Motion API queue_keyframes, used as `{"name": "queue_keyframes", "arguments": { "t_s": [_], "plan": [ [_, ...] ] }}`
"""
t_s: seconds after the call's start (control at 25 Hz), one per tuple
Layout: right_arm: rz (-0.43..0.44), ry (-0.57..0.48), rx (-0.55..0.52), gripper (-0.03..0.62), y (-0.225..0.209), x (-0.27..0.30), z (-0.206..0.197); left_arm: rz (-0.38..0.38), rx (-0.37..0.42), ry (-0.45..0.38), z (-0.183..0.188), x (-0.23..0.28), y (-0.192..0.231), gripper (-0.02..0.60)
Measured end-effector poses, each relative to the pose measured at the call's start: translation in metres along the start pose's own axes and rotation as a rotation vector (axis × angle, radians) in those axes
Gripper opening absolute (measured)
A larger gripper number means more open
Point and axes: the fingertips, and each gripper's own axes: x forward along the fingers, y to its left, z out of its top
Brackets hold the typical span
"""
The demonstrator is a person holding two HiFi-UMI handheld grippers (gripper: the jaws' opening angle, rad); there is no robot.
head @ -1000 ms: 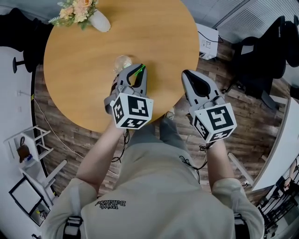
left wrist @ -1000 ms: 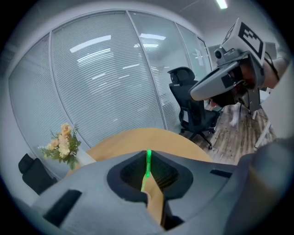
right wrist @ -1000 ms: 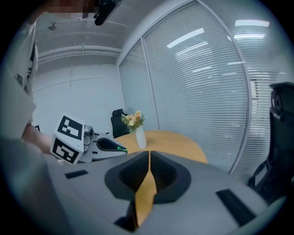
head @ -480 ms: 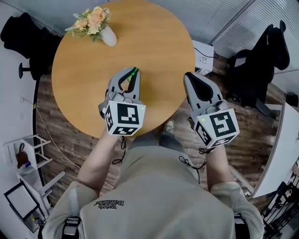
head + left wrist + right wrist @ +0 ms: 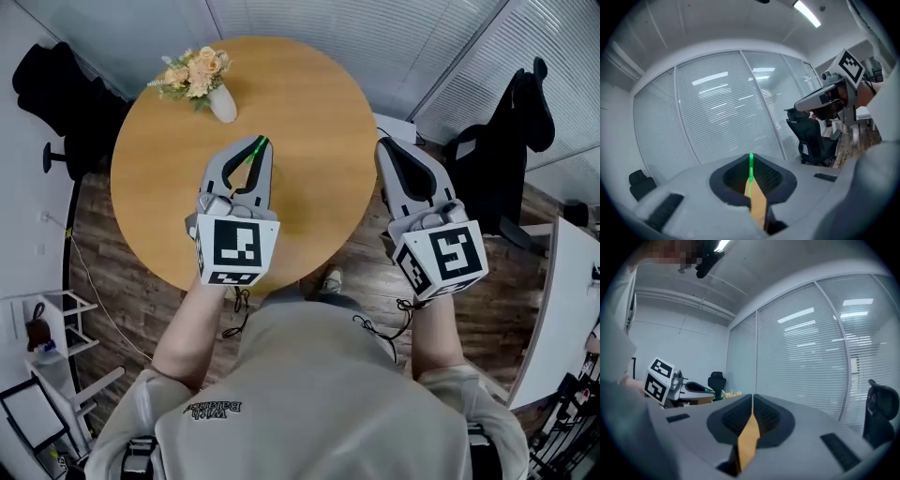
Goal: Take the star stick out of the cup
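Observation:
My left gripper (image 5: 257,142) is raised over the round wooden table (image 5: 319,84) and is shut on a thin green stick (image 5: 251,153). In the left gripper view the green stick (image 5: 751,168) stands upright between the closed jaws, against the blinds behind. No star end shows in any view. The cup is nowhere to be seen; the left gripper covers the table beneath it. My right gripper (image 5: 386,143) hangs off the table's right edge, shut with nothing in it, and its jaws (image 5: 752,399) meet in its own view.
A white vase of flowers (image 5: 208,82) stands at the table's far left. Black office chairs stand to the right (image 5: 502,131) and the far left (image 5: 47,89). A glass wall with blinds (image 5: 726,117) lies behind the table. White shelving (image 5: 42,314) sits at the lower left.
The left gripper has risen with the green stick in its jaws. The glass cup seen by its tip a second ago is out of sight. The right gripper has hardly moved.

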Motion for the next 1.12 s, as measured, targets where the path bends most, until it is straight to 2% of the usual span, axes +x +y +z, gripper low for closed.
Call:
{"name": "queue_keyframes", "arguments": {
  "t_s": [0.16,0.24,0.44,0.6,0.76,0.88,1.12],
  "plan": [
    [-0.040,-0.071,-0.112,0.034,-0.003,-0.012,0.044,0.008,0.017,-0.095,0.043,-0.012,0.012,0.031],
    [-0.037,-0.108,-0.133,0.034,-0.001,-0.018,0.064,0.015,0.011,-0.137,0.061,-0.021,0.018,0.031],
    [-0.001,-0.182,-0.105,0.034,0.011,-0.033,0.094,0.051,-0.035,-0.226,0.096,-0.042,0.027,0.031],
    [0.040,-0.223,-0.079,0.034,0.023,-0.046,0.108,0.040,-0.044,-0.258,0.107,-0.057,0.022,0.031],
    [0.027,-0.218,-0.059,0.034,0.018,-0.049,0.102,0.060,-0.008,-0.248,0.103,-0.065,0.019,0.031],
    [0.007,-0.185,-0.028,0.034,0.012,-0.044,0.083,0.052,-0.042,-0.235,0.091,-0.064,0.014,0.031],
    [0.029,-0.103,-0.015,0.034,0.021,-0.040,0.053,0.044,-0.071,-0.221,0.078,-0.065,0.010,0.031]
  ]
}}
